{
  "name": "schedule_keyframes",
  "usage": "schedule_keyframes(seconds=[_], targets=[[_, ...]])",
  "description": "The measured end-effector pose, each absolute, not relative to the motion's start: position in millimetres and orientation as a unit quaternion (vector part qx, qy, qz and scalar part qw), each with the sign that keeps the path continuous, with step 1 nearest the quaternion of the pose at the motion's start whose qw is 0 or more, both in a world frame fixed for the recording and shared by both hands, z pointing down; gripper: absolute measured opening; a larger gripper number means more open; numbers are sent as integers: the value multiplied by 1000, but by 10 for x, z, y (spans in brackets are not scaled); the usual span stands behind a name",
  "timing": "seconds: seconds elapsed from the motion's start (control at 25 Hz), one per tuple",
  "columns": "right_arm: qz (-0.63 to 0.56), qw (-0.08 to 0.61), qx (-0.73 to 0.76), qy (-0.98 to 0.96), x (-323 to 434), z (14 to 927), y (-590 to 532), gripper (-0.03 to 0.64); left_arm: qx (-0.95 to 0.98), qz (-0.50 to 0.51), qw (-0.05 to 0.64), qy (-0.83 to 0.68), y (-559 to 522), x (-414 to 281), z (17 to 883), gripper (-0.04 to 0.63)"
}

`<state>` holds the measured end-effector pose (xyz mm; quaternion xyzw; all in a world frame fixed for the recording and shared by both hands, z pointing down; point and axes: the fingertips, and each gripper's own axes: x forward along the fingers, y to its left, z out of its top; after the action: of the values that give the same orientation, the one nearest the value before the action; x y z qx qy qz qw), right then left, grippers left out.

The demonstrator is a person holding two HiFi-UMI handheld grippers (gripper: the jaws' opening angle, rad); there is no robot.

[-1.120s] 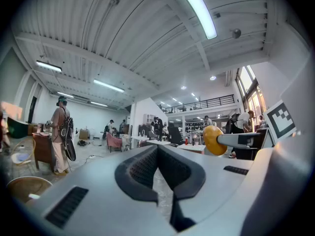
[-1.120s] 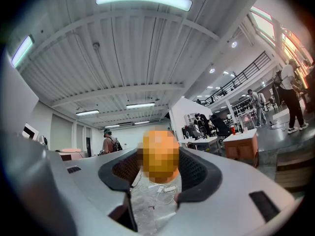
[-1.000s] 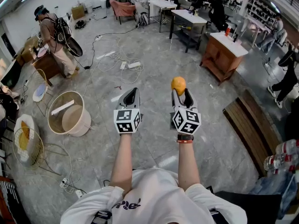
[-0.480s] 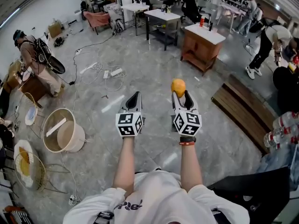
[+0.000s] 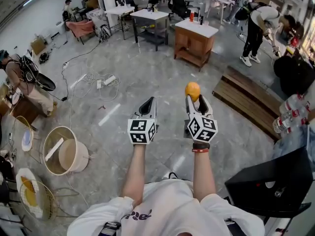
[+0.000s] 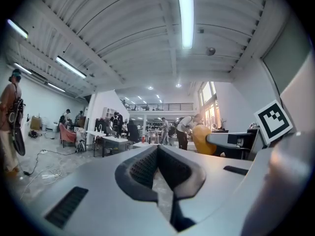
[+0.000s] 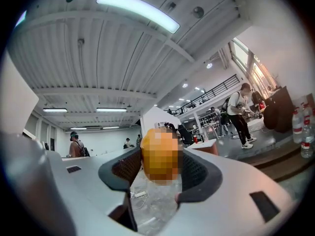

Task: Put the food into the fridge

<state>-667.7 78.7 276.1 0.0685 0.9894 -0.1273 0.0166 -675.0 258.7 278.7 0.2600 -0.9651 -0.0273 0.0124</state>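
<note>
A: Head view first. What did the right tool (image 5: 197, 100) have?

B: It gripped the orange fruit (image 5: 192, 90) at its very tips, held out level above the grey floor (image 5: 147, 68) and well apart from the wooden desk (image 5: 196, 37) ahead.

A: And the left tool (image 5: 147, 102)?

B: Just beside it, jaws drawn together, carrying nothing. No fridge showed anywhere in that view.

A: Over to the left gripper view!

B: That settled it. The two pads (image 6: 141, 167) met in a tight V with nothing between them. The fruit (image 6: 202, 139) peeked in at the right, clamped in the other tool.

A: And the right gripper view?

B: There the fruit (image 7: 160, 151) sat squarely between the dark pads. Both pressed on its sides, and the jaws stood fairly wide around it. No fridge there either, only the open hall and people far off.

A: How would you expect it to handle?

B: I'd judge it light, round and firm under a smooth skin. It would likely roll, or squirt out if pinched off-centre, and it would bruise if squeezed hard.

A: So where should it be held?

B: Across its widest middle, one pad on each side, with gentle pressure, which was much how it sat. It did ride near the jaw tips, though, so a jolt could tip it free.

A: Any job for the empty tool?

B: My guess is the fridge door, once a fridge came into sight.
</note>
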Motion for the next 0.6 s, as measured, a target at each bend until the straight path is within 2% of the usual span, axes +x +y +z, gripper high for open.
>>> schedule_keyframes(seconds=[0.32,0.6], targets=[[-123,4,16,992,-6166,3026,1058,252,317,-44,19,-947,2745,-6447,2963,18],[-117,8,-68,991,-5596,3150,758,252,396,-48,28,-916,2355,-6199,3133,18]])
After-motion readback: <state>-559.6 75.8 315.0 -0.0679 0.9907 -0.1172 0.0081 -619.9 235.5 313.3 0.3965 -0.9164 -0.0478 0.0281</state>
